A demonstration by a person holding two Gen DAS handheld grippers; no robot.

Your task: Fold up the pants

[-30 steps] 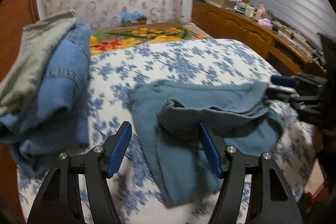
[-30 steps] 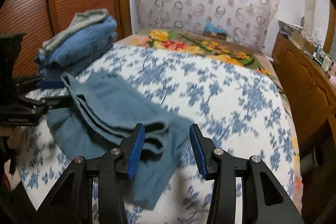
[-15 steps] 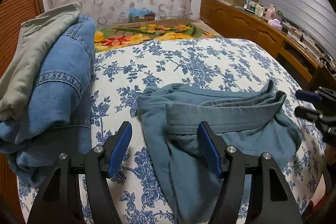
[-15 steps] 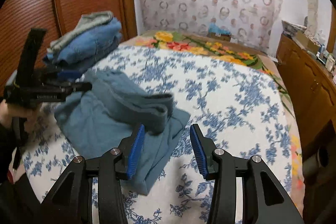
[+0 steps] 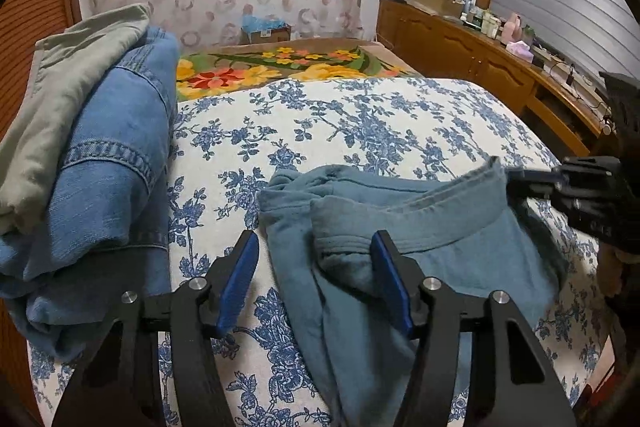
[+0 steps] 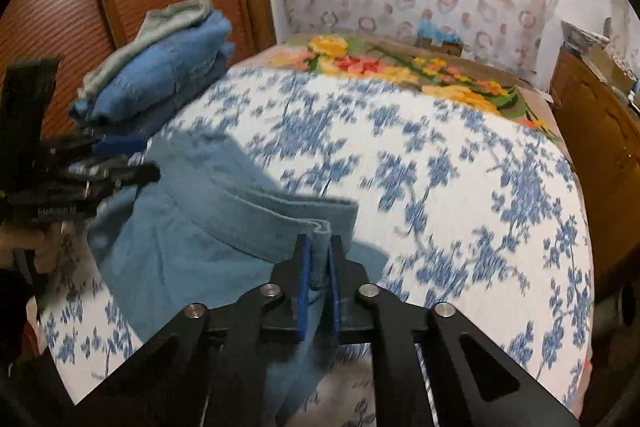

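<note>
- Right now the teal pants point(image 5: 420, 227) lie half-folded on the bed point(image 5: 360, 123), close to its near edge, with the waistband bunched up between the two grippers.
- The right gripper point(image 6: 318, 267) has just closed its jaws and is clamped on one corner of the waistband; only a thin lip of cloth sits between the pads, so a firm tug could pull it free.
- The left gripper point(image 5: 316, 279) has its jaws apart, narrowing a little, straddling the other waistband corner without pressing on it. If they close here they may catch only the top layer, and the fold would come out lopsided.
- If the right side lifts before the left has a hold, the pants would likely swing and twist, undoing the fold made so far.
- A stack of folded jeans point(image 5: 108, 163) sits just beside the left gripper; a wide sweep to that side could knock it.
- Cloth hangs near the bed's edge, so slack could slide off.
</note>
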